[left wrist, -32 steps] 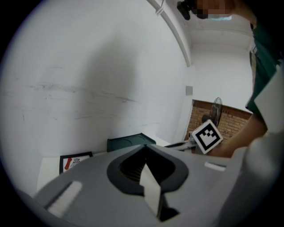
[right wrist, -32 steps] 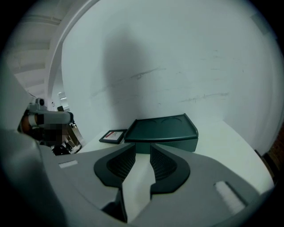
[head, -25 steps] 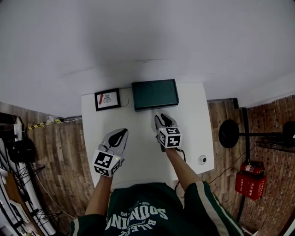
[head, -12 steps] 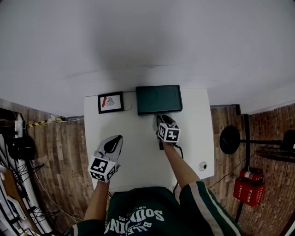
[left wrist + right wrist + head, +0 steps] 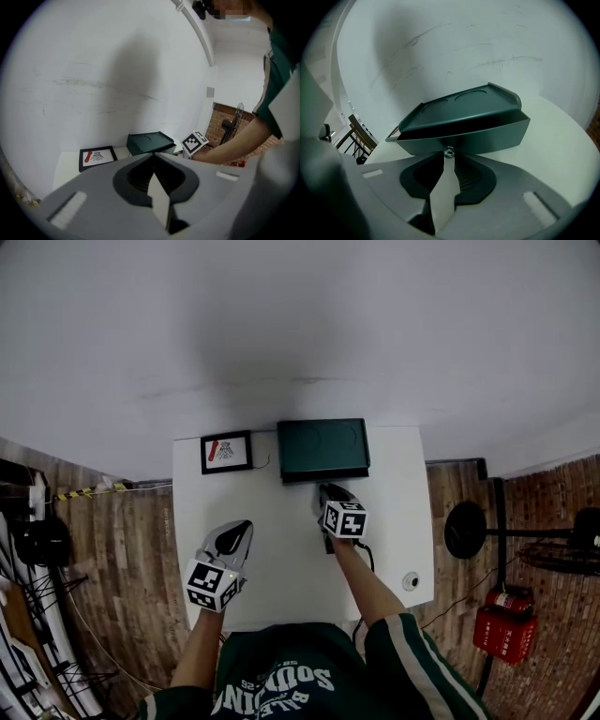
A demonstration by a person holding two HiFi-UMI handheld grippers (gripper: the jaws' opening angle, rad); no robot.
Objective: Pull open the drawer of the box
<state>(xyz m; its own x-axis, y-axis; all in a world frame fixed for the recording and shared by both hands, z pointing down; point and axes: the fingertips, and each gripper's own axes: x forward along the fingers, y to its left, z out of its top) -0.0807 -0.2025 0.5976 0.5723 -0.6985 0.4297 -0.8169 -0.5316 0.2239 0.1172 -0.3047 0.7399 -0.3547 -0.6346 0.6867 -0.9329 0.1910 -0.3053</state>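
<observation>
Dark green box (image 5: 323, 448), silver knob (image 5: 449, 151); white tabletop (image 5: 281, 521); black-framed picture (image 5: 226, 452), red mark; brown plank floor (image 5: 131, 549)

Dark green flat rectangular box (image 5: 322, 444) at the far edge of the white table (image 5: 281, 521), against the wall, its drawer a little way out.
Two shallow rounded recesses mark the lid; below it the drawer front (image 5: 487, 137) stands slightly forward, a dark gap above it, with a small silver knob (image 5: 449, 151) at its middle.

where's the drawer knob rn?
In the right gripper view, the drawer knob sits at the middle of the green box's front face, low down, right between the tips of the right gripper, whose jaws are closing on it.
</observation>
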